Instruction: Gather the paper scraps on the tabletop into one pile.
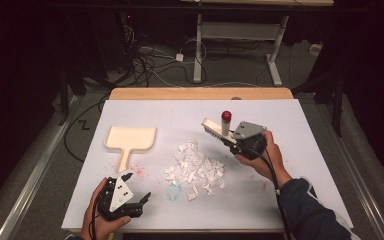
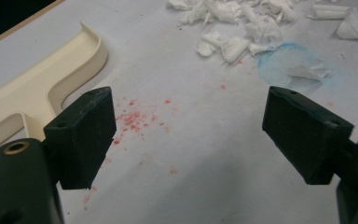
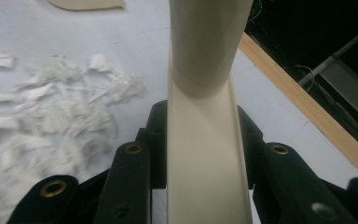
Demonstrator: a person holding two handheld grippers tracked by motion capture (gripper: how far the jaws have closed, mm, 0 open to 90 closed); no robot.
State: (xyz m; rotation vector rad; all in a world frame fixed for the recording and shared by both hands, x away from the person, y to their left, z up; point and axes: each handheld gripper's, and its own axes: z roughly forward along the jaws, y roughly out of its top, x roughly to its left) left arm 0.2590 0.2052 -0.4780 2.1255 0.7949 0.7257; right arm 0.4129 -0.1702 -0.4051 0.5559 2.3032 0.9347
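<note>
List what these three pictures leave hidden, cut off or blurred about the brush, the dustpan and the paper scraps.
- Brush, right gripper view: bristles hidden behind its own cream body; top cut off by the upper edge.
- Dustpan, left gripper view: handle end hidden behind the left jaw; pan cut by the left edge.
- Paper scraps, right gripper view: blurred, pieces indistinct.

Dark room; grey floor (image 1: pixel 40 165), cables (image 1: pixel 150 62), prob. desk frame (image 1: pixel 240 35).
</note>
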